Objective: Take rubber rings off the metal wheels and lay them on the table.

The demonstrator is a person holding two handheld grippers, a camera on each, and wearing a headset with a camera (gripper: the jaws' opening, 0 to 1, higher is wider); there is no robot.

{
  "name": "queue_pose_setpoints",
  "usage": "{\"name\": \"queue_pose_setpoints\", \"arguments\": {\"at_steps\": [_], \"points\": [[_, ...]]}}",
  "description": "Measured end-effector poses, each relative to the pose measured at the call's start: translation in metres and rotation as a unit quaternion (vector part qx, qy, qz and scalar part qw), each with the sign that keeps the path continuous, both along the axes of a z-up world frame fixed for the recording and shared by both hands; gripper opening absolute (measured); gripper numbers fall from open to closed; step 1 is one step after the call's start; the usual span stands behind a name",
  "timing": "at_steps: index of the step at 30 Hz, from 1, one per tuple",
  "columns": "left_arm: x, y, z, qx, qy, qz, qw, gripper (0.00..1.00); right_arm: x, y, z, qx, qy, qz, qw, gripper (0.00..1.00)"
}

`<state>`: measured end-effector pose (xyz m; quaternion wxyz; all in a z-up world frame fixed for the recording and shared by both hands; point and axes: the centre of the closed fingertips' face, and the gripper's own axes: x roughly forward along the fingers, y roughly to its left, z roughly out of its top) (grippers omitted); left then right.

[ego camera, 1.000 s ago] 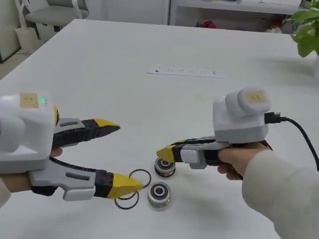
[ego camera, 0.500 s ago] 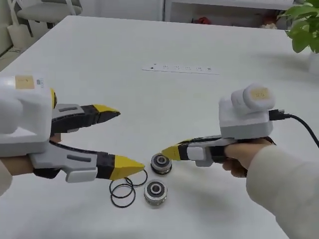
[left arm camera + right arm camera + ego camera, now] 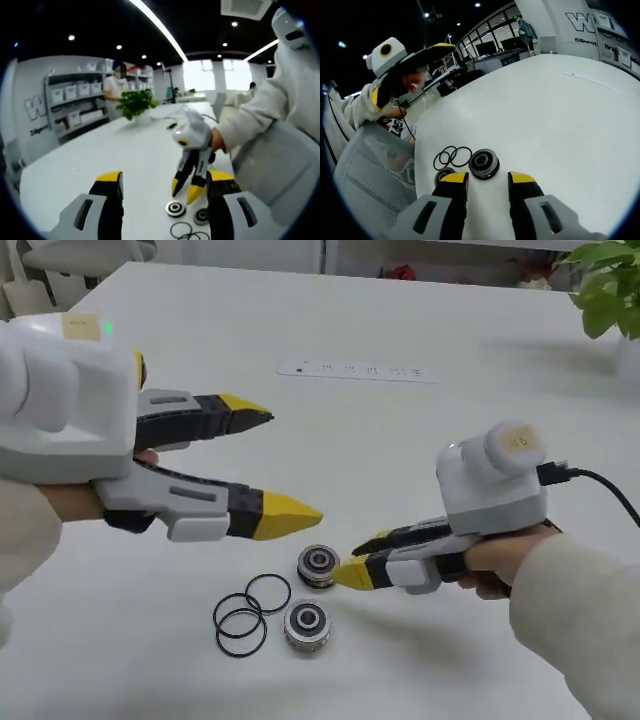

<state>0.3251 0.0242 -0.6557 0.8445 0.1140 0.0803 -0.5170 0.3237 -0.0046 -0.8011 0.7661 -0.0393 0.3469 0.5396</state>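
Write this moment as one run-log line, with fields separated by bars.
left claw: open, above table | right claw: open, tips at far wheel | rings: three loose on table beside near wheel

White tabletop (image 3: 450, 330). Far wheel (image 3: 318, 564) and near wheel (image 3: 305, 624) lie close together; three loose rubber rings (image 3: 243, 613) just left of them, overlapping. Left hand-held gripper (image 3: 290, 465): jaws wide apart, empty. Right hand-held gripper (image 3: 355, 560): jaws narrowly apart, tips just beside far wheel.

the right gripper (image 3: 487, 181) half hides one metal wheel (image 3: 440, 173).
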Motion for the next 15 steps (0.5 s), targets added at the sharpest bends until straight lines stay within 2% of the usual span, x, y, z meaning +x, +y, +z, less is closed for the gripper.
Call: {"name": "queue_pose_setpoints", "arguments": {"at_steps": [2,6,9,10,12,15], "points": [[0.002,-0.008,0.001,0.003,-0.005,-0.008,1.0,0.67,-0.002,0.003,0.0,-0.001,-0.012,0.006,0.9999,0.27],[0.01,-0.013,-0.014,0.022,-0.002,-0.006,0.9997,0.64,0.003,0.001,-0.002,-0.01,-0.033,0.012,0.9993,0.23],[0.006,-0.018,-0.034,0.034,0.007,-0.015,0.9993,0.59,0.004,0.001,-0.002,-0.01,-0.037,0.012,0.9992,0.23],[0.006,-0.019,-0.039,0.038,0.005,-0.016,0.9991,0.57,0.004,0.001,-0.002,-0.01,-0.038,0.014,0.9991,0.23],[0.007,-0.018,-0.052,0.059,-0.006,-0.012,0.9981,0.55,0.002,0.002,-0.004,-0.014,-0.04,0.019,0.9989,0.21],[0.005,-0.017,-0.076,0.08,0.005,-0.015,0.9966,0.52,0.001,0.002,-0.007,-0.018,-0.041,0.023,0.9987,0.21]]}}
